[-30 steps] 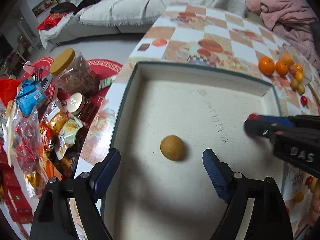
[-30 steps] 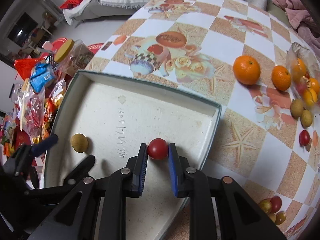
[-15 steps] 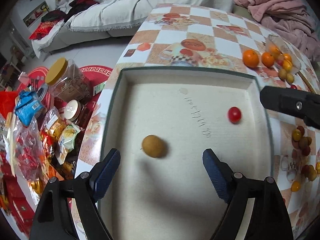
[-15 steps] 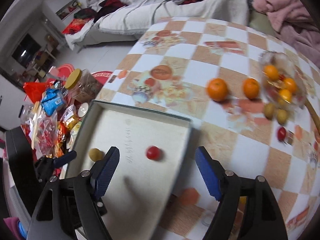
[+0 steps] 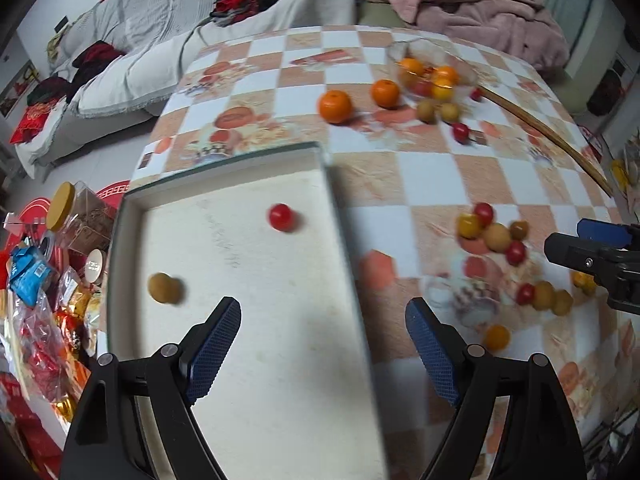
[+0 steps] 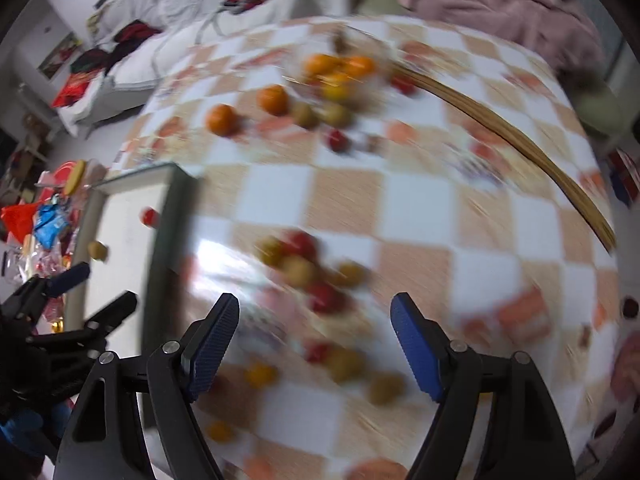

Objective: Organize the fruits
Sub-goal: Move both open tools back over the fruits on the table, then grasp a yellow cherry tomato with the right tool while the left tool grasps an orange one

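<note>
A white tray with a green rim (image 5: 328, 184) lies on the checkered table and holds a red cherry tomato (image 5: 281, 217) and a tan round fruit (image 5: 163, 288). My left gripper (image 5: 322, 340) is open and empty above the tray's right edge. My right gripper (image 6: 314, 330) is open and empty above a blurred cluster of small red, yellow and tan fruits (image 6: 304, 268), right of the tray (image 6: 176, 208). The same cluster (image 5: 494, 232) shows in the left wrist view, with the right gripper's fingers (image 5: 592, 252) beside it.
Two oranges (image 5: 335, 106) and a clear bowl of fruit (image 5: 430, 68) stand at the far side of the table. A curved wooden strip (image 5: 552, 136) lies at the right. Snack bags and a jar (image 5: 66, 216) crowd the floor at left. A sofa stands behind.
My right gripper opened, left the red cherry tomato in the tray and swung right over the loose fruits. My left gripper swung right, away from the tan fruit, towards the tray's right edge.
</note>
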`<state>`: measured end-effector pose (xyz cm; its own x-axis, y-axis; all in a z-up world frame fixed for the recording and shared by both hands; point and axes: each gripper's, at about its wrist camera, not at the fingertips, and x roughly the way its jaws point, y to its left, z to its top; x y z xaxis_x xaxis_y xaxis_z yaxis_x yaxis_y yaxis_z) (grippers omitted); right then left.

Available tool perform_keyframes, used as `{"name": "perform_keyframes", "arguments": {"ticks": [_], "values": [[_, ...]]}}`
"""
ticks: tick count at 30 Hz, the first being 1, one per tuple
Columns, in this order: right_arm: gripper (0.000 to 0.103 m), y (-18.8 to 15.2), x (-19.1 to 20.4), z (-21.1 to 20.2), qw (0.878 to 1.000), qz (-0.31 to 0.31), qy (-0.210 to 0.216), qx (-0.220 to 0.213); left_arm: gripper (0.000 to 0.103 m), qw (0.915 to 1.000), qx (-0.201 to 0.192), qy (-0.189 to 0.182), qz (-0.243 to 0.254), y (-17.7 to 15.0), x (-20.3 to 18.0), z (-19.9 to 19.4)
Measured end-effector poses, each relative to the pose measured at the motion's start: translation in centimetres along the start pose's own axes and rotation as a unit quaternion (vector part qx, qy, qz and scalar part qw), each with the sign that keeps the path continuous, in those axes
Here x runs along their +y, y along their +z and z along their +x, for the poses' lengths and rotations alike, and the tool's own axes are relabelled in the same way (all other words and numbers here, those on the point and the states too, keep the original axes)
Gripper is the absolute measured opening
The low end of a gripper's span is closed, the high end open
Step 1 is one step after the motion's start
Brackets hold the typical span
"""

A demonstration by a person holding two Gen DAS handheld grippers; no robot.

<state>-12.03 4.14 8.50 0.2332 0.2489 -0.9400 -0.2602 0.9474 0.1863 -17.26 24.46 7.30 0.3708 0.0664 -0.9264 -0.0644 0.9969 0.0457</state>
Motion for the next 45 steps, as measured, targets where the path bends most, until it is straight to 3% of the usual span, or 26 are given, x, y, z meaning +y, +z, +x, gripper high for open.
{"name": "perform_keyframes", "arguments": {"ticks": [6, 10, 16, 25, 33, 35, 39, 41, 43, 45], "values": [[0.081, -3.8, -5.6, -1.4, 1.000, -0.004, -0.023, 0.018, 0.086, 0.9996, 0.022, -0.014, -0.006, -3.0, -4.7, -1.3], [0.081, -5.6, -8.0, -1.5, 0.999, -0.028, -0.025, 0.029, 0.086, 0.9986, 0.049, 0.003, -0.019, -5.4, -7.6, -1.1], [0.081, -6.4, -10.4, -0.6, 0.997, -0.057, -0.018, 0.044, 0.086, 0.9963, 0.058, 0.028, -0.056, -7.6, -9.7, -0.2], [0.081, -6.9, -10.2, 1.2, 0.996, -0.080, -0.019, 0.041, 0.086, 0.9920, 0.072, 0.054, -0.088, -9.4, -9.4, 2.0], [0.080, -6.9, -8.5, 2.3, 0.993, -0.107, -0.029, 0.032, 0.085, 0.9922, 0.059, 0.050, -0.098, -9.4, -9.6, 2.2], [0.075, -6.9, -8.3, 2.4, 0.993, -0.111, -0.042, 0.028, 0.084, 0.9923, 0.060, 0.042, -0.099, -9.3, -9.8, 2.2], [0.062, -7.0, -8.4, 2.3, 0.992, -0.111, -0.056, 0.023, 0.064, 0.9925, 0.059, 0.015, -0.106, -9.5, -10.3, 1.8], [0.043, -7.0, -8.8, 2.1, 0.992, -0.108, -0.059, 0.020, 0.058, 0.9928, 0.059, 0.008, -0.103, -9.2, -11.0, 1.7], [0.027, -6.9, -9.4, 1.9, 0.993, -0.100, -0.054, 0.022, 0.040, 0.9940, 0.056, 0.000, -0.094, -9.4, -11.3, 1.5], [0.025, -6.9, -9.9, 1.7, 0.995, -0.085, -0.043, 0.026, 0.032, 0.9949, 0.056, 0.002, -0.084, -9.3, -11.6, 1.3]]}}
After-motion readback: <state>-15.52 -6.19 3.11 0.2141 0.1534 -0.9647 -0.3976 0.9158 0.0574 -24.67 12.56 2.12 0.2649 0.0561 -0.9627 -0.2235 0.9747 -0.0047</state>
